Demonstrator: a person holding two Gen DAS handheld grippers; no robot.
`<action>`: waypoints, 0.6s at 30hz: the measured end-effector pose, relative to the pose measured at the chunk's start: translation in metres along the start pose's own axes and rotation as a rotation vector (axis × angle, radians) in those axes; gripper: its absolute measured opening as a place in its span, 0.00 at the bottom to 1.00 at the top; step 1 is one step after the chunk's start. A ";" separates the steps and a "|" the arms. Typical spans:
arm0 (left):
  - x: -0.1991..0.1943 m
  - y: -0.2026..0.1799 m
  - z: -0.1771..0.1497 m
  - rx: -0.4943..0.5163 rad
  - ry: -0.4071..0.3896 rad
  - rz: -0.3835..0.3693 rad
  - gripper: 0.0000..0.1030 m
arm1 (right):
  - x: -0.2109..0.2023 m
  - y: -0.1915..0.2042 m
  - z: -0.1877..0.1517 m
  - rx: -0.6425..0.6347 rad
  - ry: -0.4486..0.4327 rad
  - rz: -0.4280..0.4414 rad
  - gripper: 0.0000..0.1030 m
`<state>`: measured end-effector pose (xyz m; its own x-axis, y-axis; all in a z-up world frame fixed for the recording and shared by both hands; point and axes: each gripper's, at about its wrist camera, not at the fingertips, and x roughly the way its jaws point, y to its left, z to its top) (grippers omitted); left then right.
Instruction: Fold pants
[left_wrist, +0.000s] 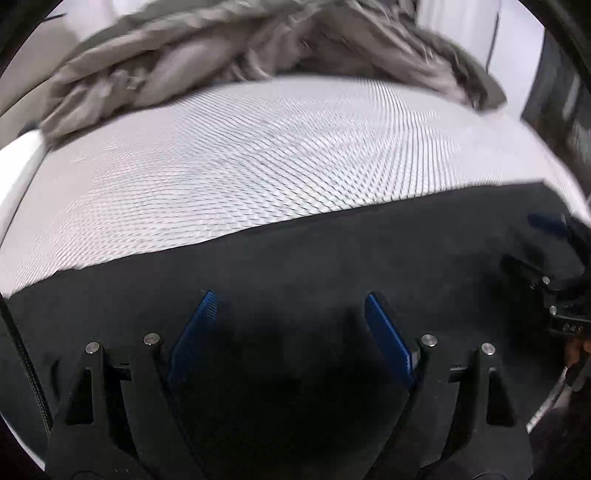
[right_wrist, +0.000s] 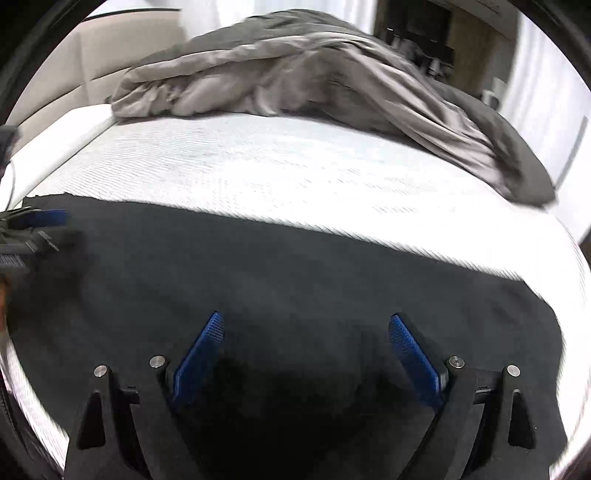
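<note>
Two grippers hang over the flat black fabric pants (left_wrist: 295, 258) filling the lower half of both frames on a white textured mattress (left_wrist: 240, 155). Left gripper (left_wrist: 290, 306) and right gripper (right_wrist: 306, 328) both spread wide, empty. Crumpled grey duvet (right_wrist: 295, 74) lies across the top.

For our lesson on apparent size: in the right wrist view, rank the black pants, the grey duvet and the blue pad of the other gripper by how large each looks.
1. Black pants, though nearness to the camera enlarges them.
2. Grey duvet.
3. Left gripper's blue pad, at the left edge.
</note>
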<state>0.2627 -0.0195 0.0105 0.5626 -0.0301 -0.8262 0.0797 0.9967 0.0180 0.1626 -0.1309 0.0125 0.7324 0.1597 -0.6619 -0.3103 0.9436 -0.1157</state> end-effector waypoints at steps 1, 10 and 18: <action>0.015 0.000 0.004 0.012 0.036 0.023 0.79 | 0.013 0.009 0.009 0.003 0.010 0.014 0.89; 0.020 0.070 -0.008 -0.175 0.041 0.213 0.82 | 0.033 -0.068 -0.015 0.115 0.104 -0.191 0.82; -0.014 0.083 -0.021 -0.237 -0.018 0.168 0.82 | -0.005 -0.173 -0.047 0.538 -0.017 0.081 0.71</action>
<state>0.2444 0.0649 0.0115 0.5661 0.1377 -0.8128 -0.2089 0.9777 0.0201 0.1843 -0.3090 0.0013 0.7299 0.2382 -0.6407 -0.0150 0.9427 0.3333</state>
